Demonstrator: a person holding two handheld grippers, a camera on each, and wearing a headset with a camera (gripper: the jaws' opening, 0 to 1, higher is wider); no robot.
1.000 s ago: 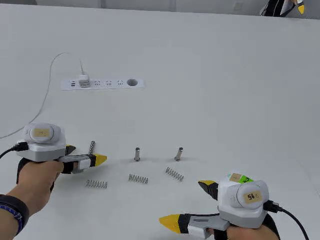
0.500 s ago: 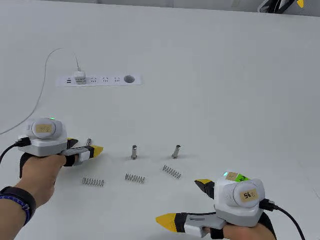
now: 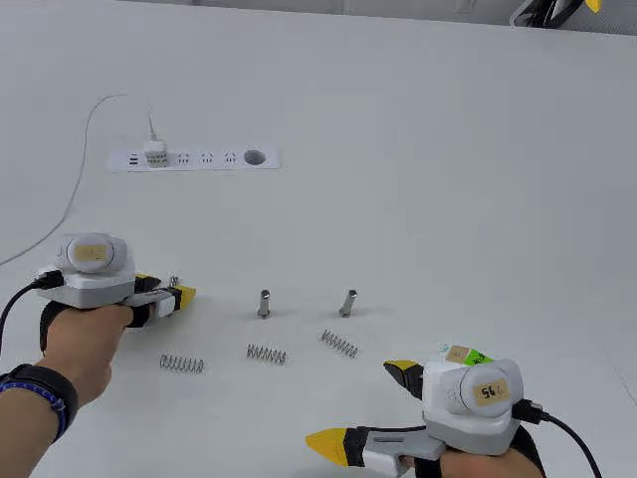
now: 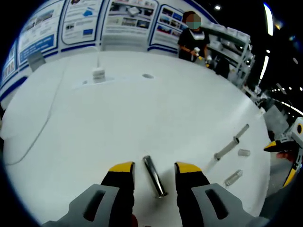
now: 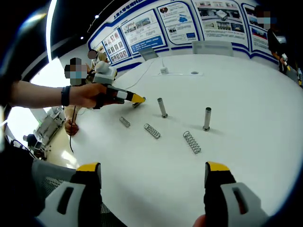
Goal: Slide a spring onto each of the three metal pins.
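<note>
- The tabletop [image 3: 418,199] carries all the parts. No spring is on a pin yet, so the task is only at its beginning.
- The left gripper [image 3: 169,291] has moved forward during the last second. Its fingers are now open on both sides of the left pin [image 4: 154,177], with a small gap on each side.
- The right gripper [image 5: 152,167] has almost not moved. It waits near the person, fingers spread wide and holding nothing.
- The middle pin [image 3: 264,302] and the right pin [image 3: 348,301] stand upright and free.
- The left spring [image 3: 182,363], the middle spring [image 3: 267,354] and the right spring [image 3: 339,344] lie flat just in front of the pins, as before. Probably the left pin will be clamped first.
</note>
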